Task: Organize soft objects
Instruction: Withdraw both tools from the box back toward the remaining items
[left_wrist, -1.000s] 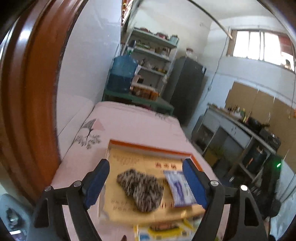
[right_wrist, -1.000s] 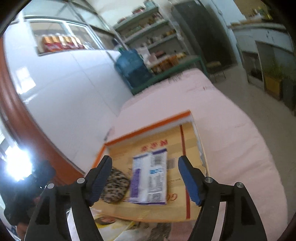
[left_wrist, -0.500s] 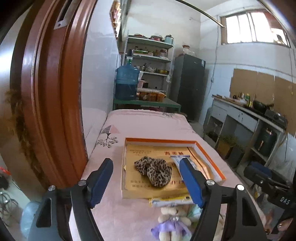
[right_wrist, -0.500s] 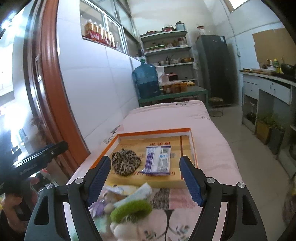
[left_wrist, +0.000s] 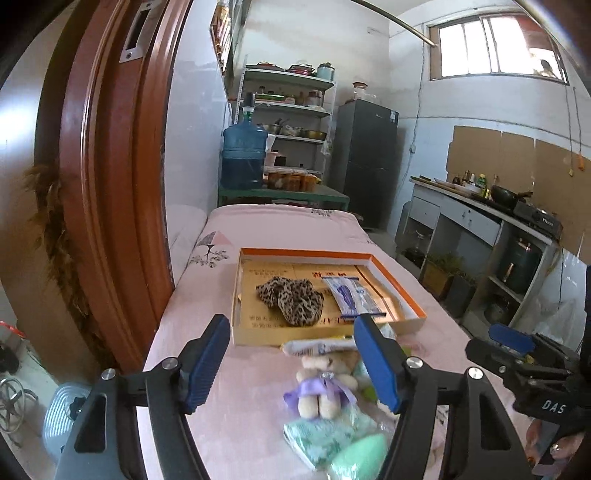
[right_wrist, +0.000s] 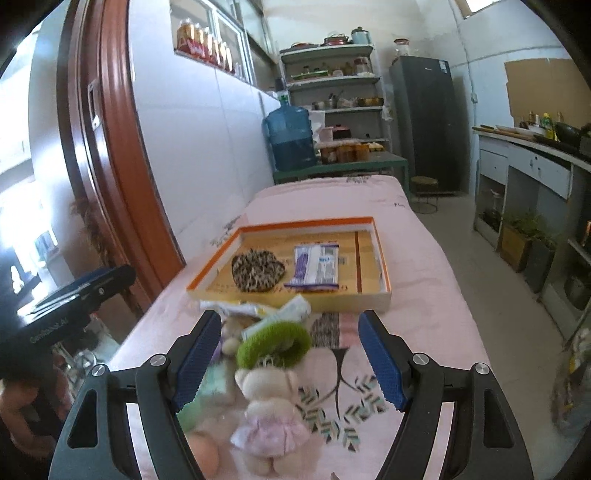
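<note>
A shallow orange-rimmed box (left_wrist: 314, 253) (right_wrist: 303, 222) lies on the pink bed. In it are a leopard-print scrunchie (left_wrist: 291, 299) (right_wrist: 256, 273) and a blue-white packet (left_wrist: 351, 297) (right_wrist: 317, 264). In front of the box lies a pile: a small bear in a purple dress (left_wrist: 321, 387), a bear in a pink dress (right_wrist: 269, 406), a green scrunchie (right_wrist: 273, 343), a white tube (left_wrist: 317, 346) (right_wrist: 236, 306) and a green tissue pack (left_wrist: 325, 439). My left gripper (left_wrist: 291, 365) is open and empty above the pile. My right gripper (right_wrist: 288, 354) is open and empty over the green scrunchie and bear.
A brown door frame (left_wrist: 110, 184) stands close on the left. A blue water jug (left_wrist: 243, 155), shelves and a dark fridge (left_wrist: 365, 158) stand beyond the bed. A kitchen counter (left_wrist: 480, 210) runs along the right. The right gripper's body shows at the left wrist view's right edge (left_wrist: 517, 350).
Both grippers have pulled back from the box toward the near end of the bed, open throughout. The pile of soft objects has come into view below them.
</note>
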